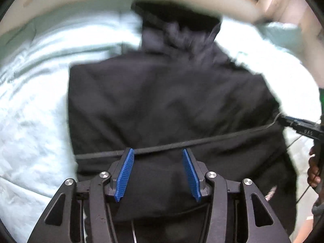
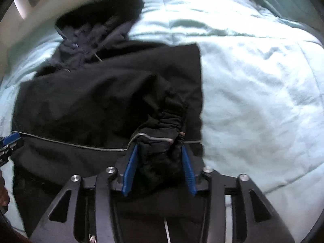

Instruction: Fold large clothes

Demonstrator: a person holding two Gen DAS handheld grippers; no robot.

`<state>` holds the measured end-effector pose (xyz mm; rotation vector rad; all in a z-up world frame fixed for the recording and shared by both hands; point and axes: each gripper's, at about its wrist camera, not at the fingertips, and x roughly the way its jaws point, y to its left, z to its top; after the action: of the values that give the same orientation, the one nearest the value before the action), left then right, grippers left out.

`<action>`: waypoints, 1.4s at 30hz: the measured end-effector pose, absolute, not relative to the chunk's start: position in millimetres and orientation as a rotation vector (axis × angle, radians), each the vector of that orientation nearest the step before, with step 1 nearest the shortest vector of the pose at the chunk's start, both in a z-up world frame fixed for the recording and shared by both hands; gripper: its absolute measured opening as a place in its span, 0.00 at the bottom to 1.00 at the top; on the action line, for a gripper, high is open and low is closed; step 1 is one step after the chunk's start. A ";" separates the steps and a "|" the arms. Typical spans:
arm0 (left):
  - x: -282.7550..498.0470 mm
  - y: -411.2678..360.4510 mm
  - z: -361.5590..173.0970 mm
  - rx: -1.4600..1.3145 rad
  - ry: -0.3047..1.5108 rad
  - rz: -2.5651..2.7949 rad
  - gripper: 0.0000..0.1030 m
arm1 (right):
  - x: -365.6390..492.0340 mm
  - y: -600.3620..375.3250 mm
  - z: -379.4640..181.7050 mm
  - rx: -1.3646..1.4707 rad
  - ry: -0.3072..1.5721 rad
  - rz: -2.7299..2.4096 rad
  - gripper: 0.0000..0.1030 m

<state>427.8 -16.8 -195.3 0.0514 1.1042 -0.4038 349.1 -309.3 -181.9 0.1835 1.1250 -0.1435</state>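
Two risks stand out. The black jacket (image 2: 101, 93) lies flat on the bed (image 2: 253, 81), hood (image 2: 95, 26) towards the far edge. The right gripper (image 2: 160, 168) has a bunched cuff (image 2: 162, 145) between its fingers, yet whether the pads truly press it I cannot tell; a loose hold could let the sleeve drop mid-fold. The left gripper (image 1: 158, 174) hovers spread apart, grasping nothing, above the hem. Only the right view shows the cuff; only the left view shows a hand (image 1: 313, 172) by the jacket's side.
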 end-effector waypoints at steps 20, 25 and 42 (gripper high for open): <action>476.5 -31.4 -209.8 0.016 1.103 -0.409 0.50 | 408.7 -284.1 -197.1 0.149 1.137 0.026 0.54; 528.8 -30.0 -143.7 0.017 0.906 -0.392 0.50 | 449.4 -300.5 -142.0 0.143 0.955 0.026 0.56; 761.0 -59.2 -206.6 -0.089 0.983 -0.192 0.49 | 679.1 -306.1 -180.7 0.107 0.940 -0.134 0.56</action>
<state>761.0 -59.2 -206.6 -0.0891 0.9828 -0.1921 679.1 -306.1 -180.7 0.1074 0.9404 -0.1343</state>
